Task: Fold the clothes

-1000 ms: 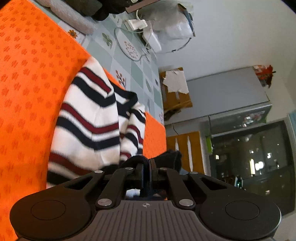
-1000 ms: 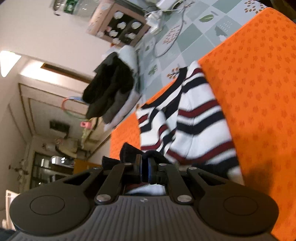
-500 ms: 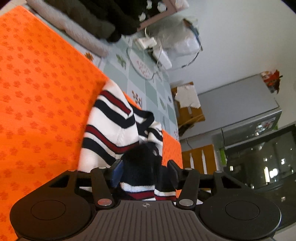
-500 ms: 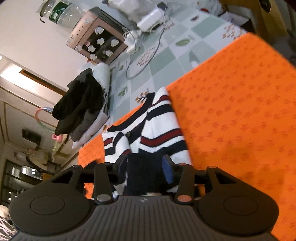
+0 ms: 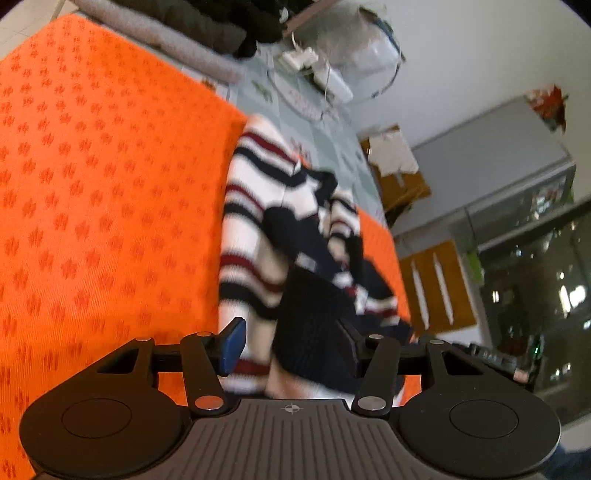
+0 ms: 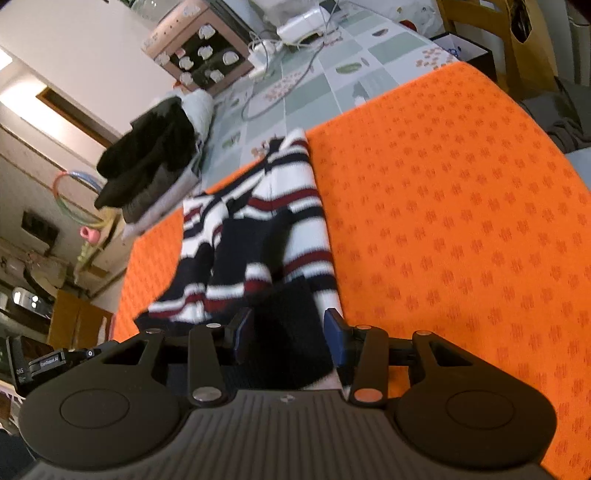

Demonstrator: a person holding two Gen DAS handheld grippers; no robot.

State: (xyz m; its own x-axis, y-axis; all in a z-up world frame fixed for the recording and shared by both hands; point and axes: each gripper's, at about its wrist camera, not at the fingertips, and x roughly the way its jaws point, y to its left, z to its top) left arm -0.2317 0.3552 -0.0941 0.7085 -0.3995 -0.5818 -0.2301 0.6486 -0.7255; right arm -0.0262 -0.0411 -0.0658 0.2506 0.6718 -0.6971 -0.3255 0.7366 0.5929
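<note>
Here, a white knit sweater with navy and dark red stripes point(image 5: 255, 221) lies bunched in a long strip across an orange cloth patterned with small darker motifs point(image 5: 103, 192), its far end reaching the cloth's edge by a pale green tiled tabletop point(image 6: 295, 99). Navy ribbed hem folded up over striped body; folds blurred, layering hard to read. Left gripper point(image 5: 290, 343) low over near end of sweater, fingers spread wide, blue pad point(image 5: 232, 341) on striped knit side, navy hem between the fingers, not pinched. Right gripper point(image 6: 286, 334) likewise low, fingers wide apart, straddling dark hem without clamping it. Beyond: heap of dark garments point(image 6: 151, 155) and white power adapter with cable point(image 6: 299, 24) on tabletop.
</note>
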